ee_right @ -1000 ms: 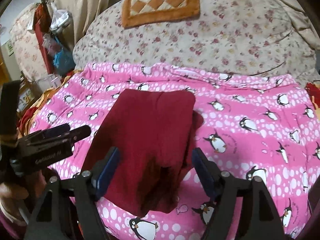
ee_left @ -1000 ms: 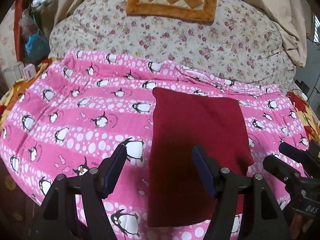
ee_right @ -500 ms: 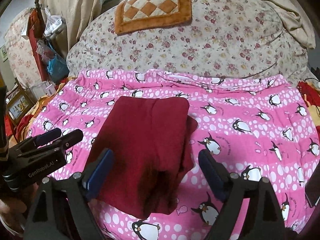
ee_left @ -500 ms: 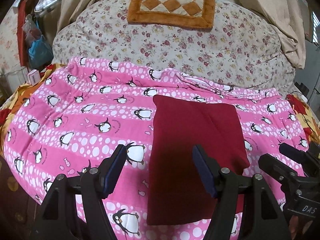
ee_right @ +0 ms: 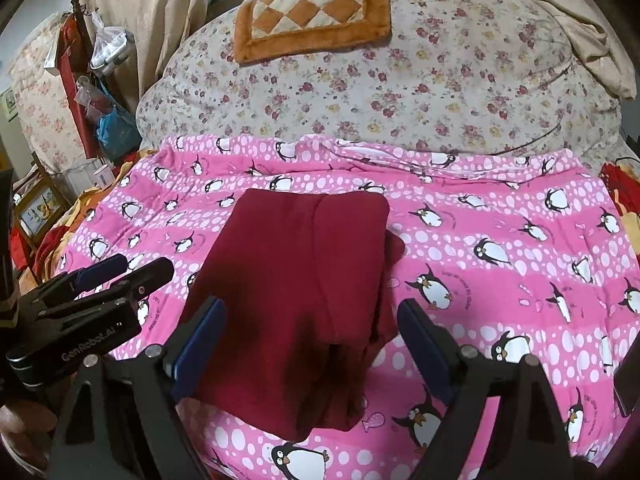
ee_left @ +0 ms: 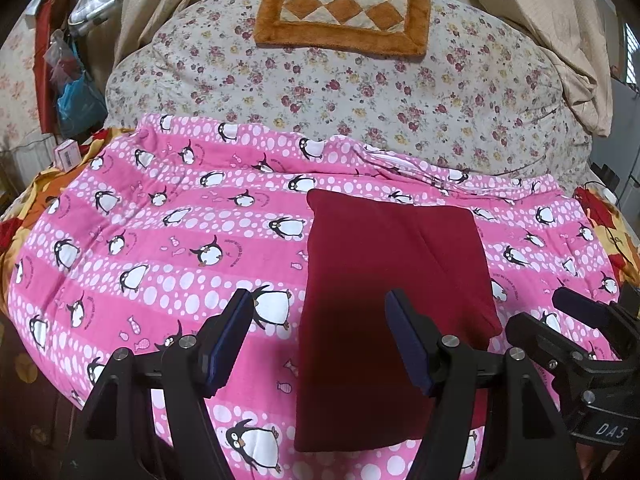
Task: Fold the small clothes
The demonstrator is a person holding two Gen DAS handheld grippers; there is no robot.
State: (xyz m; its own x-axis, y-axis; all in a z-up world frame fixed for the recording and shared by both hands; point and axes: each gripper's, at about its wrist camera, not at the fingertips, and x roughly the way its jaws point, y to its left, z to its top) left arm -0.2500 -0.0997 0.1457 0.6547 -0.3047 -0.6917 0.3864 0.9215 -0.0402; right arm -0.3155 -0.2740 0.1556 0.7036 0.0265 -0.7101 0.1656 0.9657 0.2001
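A dark red garment [ee_left: 392, 292] lies folded into a long rectangle on the pink penguin blanket [ee_left: 160, 248]; it also shows in the right wrist view [ee_right: 296, 292], with a rumpled near end. My left gripper [ee_left: 320, 336] is open and empty above the garment's near left edge. My right gripper [ee_right: 312, 340] is open and empty above its near end. Each gripper appears at the edge of the other's view: the right one [ee_left: 576, 344] and the left one [ee_right: 108, 284].
The blanket [ee_right: 500, 248] covers a bed with a floral quilt [ee_left: 360, 92] behind and an orange checked cushion [ee_left: 344, 12] on top. Bags and boxes [ee_right: 104, 120] crowd the far left. Curtains [ee_left: 560, 40] hang at the back right.
Both grippers have pulled back and risen a little from the garment, so more of the bed shows. The right jaws have opened wider. The garment has not moved.
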